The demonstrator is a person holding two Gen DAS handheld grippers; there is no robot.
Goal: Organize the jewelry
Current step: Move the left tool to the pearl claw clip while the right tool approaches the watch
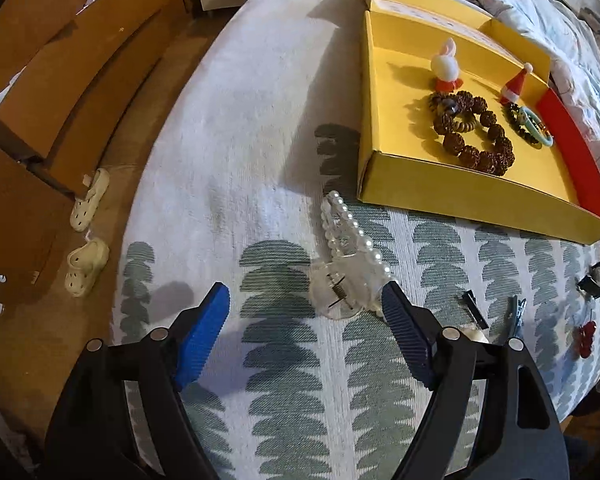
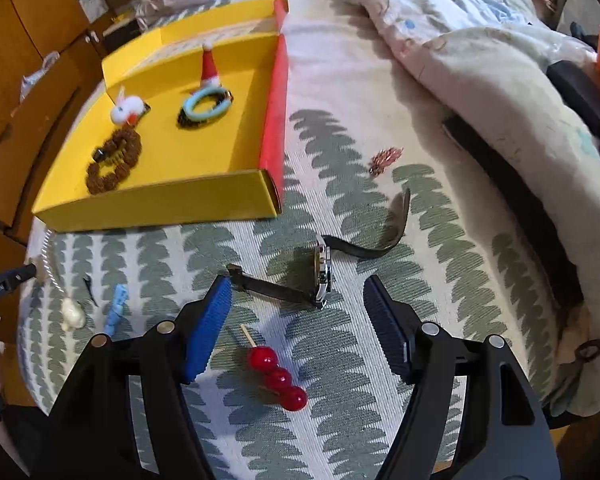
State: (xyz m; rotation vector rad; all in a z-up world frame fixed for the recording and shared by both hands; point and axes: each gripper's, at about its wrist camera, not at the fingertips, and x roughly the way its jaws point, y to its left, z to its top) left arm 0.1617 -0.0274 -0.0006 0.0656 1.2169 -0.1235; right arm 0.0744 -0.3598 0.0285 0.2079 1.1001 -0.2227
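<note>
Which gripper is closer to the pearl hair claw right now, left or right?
Left. The left gripper hangs open right over the pearl hair claw, one fingertip at its edge. The right gripper is open over the wristwatch, several items away.

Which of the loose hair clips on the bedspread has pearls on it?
The big clear claw clip, lying by the left gripper. A row of white pearls runs along it; the small blue clip and black clip are plain.
</note>
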